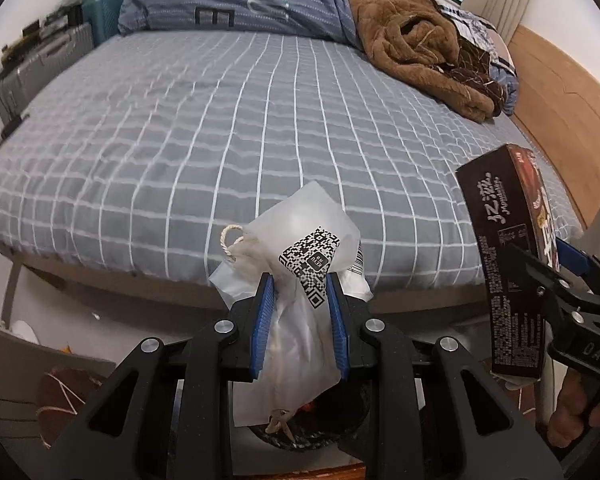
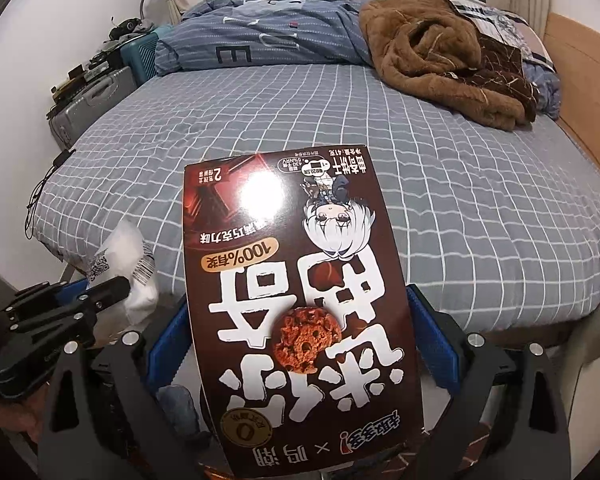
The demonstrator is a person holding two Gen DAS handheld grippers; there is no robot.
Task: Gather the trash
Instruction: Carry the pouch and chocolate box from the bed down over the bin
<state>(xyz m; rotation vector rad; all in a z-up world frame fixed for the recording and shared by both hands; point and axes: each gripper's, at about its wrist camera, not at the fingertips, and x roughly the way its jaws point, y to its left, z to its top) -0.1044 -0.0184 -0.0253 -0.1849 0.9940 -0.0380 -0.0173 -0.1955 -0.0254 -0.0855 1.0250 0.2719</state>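
My left gripper (image 1: 300,284) is shut on a translucent white plastic bag (image 1: 300,320) with a QR-code label and a string loop, held off the near edge of the bed. The bag also shows at the left of the right wrist view (image 2: 128,264). My right gripper (image 2: 300,312) is shut on a dark brown cookie box (image 2: 296,288), printed with a cartoon girl and a cookie and held upside down. The box shows at the right of the left wrist view (image 1: 508,256), where the right gripper (image 1: 556,276) pinches its edge. Below the bag, a dark round bin (image 1: 324,424) is partly visible.
A bed with a grey checked sheet (image 1: 240,120) fills the view. A blue quilt (image 1: 240,0) and a brown fleece blanket (image 1: 420,48) lie at its far side. Suitcases (image 1: 52,60) stand at the left. A wooden headboard (image 1: 560,100) is at the right.
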